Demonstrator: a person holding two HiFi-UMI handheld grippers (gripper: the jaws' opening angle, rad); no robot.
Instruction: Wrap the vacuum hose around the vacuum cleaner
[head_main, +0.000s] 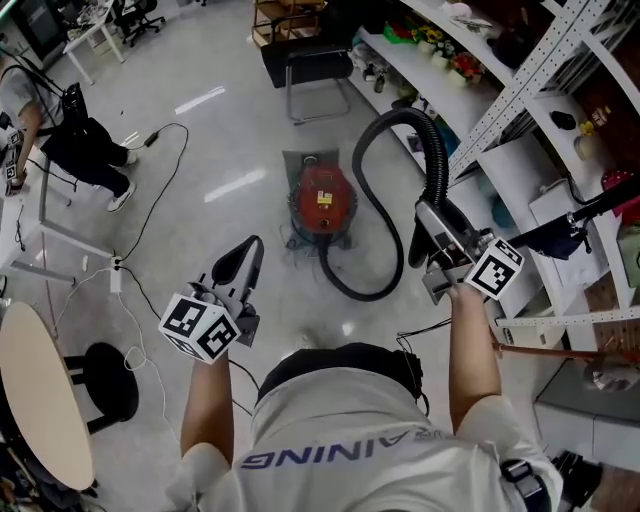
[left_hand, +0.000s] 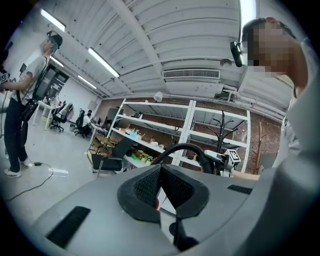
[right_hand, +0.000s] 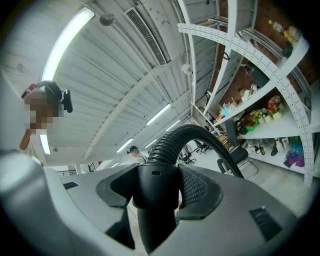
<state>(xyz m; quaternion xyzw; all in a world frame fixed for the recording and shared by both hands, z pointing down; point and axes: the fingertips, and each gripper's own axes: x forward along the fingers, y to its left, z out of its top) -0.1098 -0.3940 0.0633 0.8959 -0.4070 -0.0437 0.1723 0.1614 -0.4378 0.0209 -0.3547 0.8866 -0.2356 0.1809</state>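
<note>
A red canister vacuum cleaner (head_main: 322, 200) stands on the floor ahead of me. Its black ribbed hose (head_main: 385, 160) arches up from the right side of the canister and loops back down over the floor. My right gripper (head_main: 432, 232) is shut on the hose's black end piece (right_hand: 152, 192), held up to the right of the vacuum; the hose (right_hand: 185, 137) curves away over its jaws. My left gripper (head_main: 242, 262) hangs lower left of the vacuum, jaws pressed together and empty. In the left gripper view the gripper (left_hand: 160, 192) points toward the hose (left_hand: 182, 149) and shelves.
White metal shelving (head_main: 520, 110) full of small items runs along the right. A black chair (head_main: 310, 65) stands behind the vacuum. Cables (head_main: 150, 200) trail over the floor at left, near a person (head_main: 60, 140), a round table (head_main: 35, 400) and a black stool (head_main: 105, 380).
</note>
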